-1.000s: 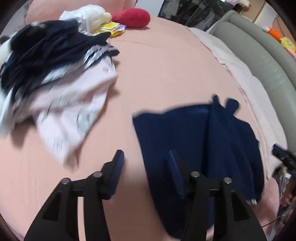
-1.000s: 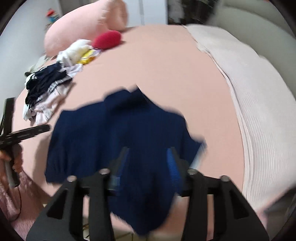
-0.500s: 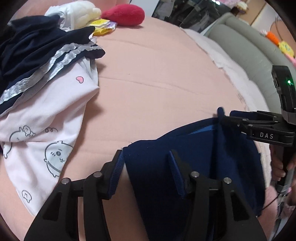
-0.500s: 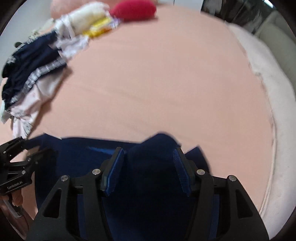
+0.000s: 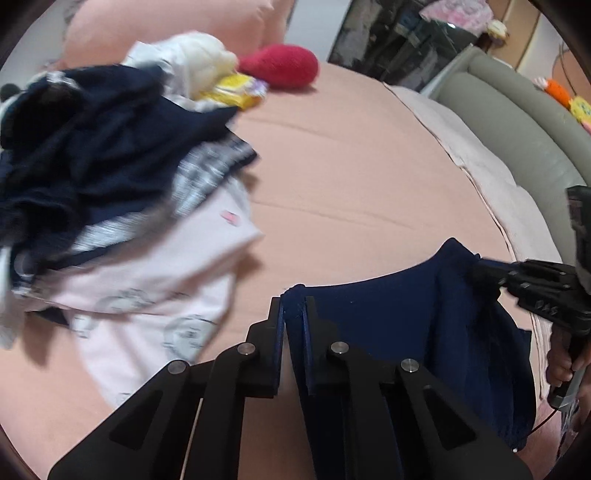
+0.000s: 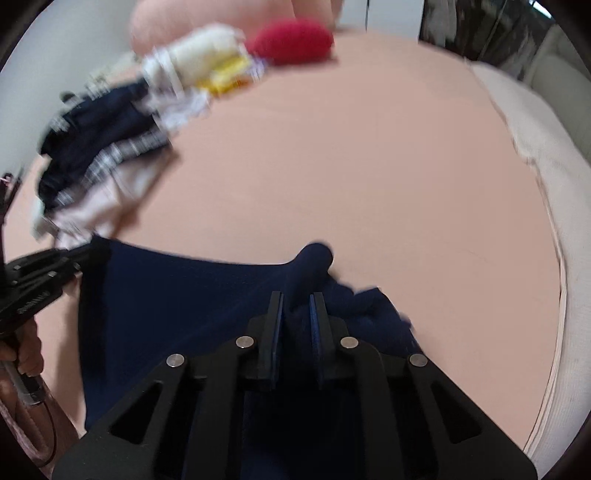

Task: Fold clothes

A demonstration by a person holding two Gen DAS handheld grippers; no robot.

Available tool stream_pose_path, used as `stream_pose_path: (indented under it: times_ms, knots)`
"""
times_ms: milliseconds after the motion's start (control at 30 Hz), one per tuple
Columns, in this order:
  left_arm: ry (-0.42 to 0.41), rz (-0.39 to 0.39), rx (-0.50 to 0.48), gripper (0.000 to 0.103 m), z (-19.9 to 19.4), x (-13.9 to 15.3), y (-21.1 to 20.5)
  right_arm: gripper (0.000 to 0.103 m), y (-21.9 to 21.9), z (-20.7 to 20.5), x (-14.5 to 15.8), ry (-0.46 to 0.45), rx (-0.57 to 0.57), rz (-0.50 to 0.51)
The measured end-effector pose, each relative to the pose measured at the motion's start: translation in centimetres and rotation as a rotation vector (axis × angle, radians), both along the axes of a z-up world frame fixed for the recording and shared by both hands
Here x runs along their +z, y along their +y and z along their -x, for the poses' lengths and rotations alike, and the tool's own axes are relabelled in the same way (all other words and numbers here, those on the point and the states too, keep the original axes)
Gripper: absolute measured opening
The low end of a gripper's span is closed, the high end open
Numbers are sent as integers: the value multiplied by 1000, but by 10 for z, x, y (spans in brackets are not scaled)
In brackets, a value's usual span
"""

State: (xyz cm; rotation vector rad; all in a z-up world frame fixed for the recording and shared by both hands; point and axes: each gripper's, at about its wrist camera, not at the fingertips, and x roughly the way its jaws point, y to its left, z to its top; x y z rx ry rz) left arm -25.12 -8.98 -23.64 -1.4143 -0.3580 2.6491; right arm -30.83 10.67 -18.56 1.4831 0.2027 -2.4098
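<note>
A navy garment [image 5: 388, 306] lies at the near edge of the pink bed [image 5: 351, 166]. In the left wrist view my left gripper [image 5: 293, 306] is closing, its blue pads pinching the garment's left top corner. At the far right of that view, my right gripper [image 5: 480, 269] clamps the garment's other corner. In the right wrist view my right gripper [image 6: 297, 302] is closing on a bunched fold of the navy garment [image 6: 184, 295], and the left gripper [image 6: 88, 254] holds its left corner. The top edge hangs stretched between the two.
A heap of clothes [image 5: 110, 166], dark navy and pale pink, sits to the left. Behind it lie a red plush [image 5: 284, 70], a yellow packet [image 5: 236, 92] and a pink pillow [image 5: 166, 26]. A pale blanket [image 6: 546, 184] and a grey padded bed frame [image 5: 517, 122] run along the right.
Both grippers went from open to clamped on the navy garment's top corners. The garment, earlier spread flat, is now gathered at the near edge and stretched between them.
</note>
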Motion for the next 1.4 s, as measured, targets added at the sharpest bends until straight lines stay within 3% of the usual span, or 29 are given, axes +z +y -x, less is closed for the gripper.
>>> stream_pose_path:
  times_ms: [67,167,233,267,300,367,433,500,533,567,600,667,800,933,1000,1100,1300,1400]
  knots:
    - [-28,-2,-1,10,-2,-4,-14,13,2,5,-4,0,-14,-32]
    - [-76,-22,-12,11,-9,-7,-40,13,8,17,-31,-98,-71,-71]
    - [-83,-56,0,12,-11,-4,-48,14,10,18,-33,-118,-105,-21]
    - [-72,-69,-3,16,-12,-1,-51,20,11,17,-28,-101,-111,14]
    - [-58,-78,-15,30,-13,4,-53,33,10,15,-21,-79,-111,42]
    - [-64,-104,-40,60,-12,3,-55,49,1,16,-12,-41,-79,41]
    - [-91,-129,-62,59,-9,-5,-53,55,-9,20,-10,-30,-46,13]
    - [-127,-104,-88,35,-8,-15,-47,57,-15,29,-22,-83,-26,-52]
    - [-140,-77,-93,32,-9,-18,-44,57,-18,34,-29,-109,-16,-85]
    - [-152,-47,-96,30,-10,-20,-41,55,-18,38,-35,-142,-22,-94]
    - [-168,16,-87,24,-10,-24,-40,47,-14,39,-38,-177,-38,-56]
    - [-179,139,-75,12,-10,-25,-38,43,-10,31,-36,-180,-35,-27]
    - [-187,197,-36,13,-12,-20,-47,45,3,8,-39,-133,-76,-211]
    - [-151,129,-32,14,-16,-11,-53,45,31,-4,-23,-89,-178,-82]
    - [-115,101,-65,14,-19,-4,-47,45,31,-4,-10,-24,-208,-80]
    - [-125,104,-94,14,-21,-6,-39,47,17,4,2,29,-202,-76]
    - [-158,99,-106,15,-24,-16,-39,47,5,26,-24,-69,-182,-153]
    - [-147,104,-114,18,-26,-14,-40,47,9,15,-31,-96,-180,-128]
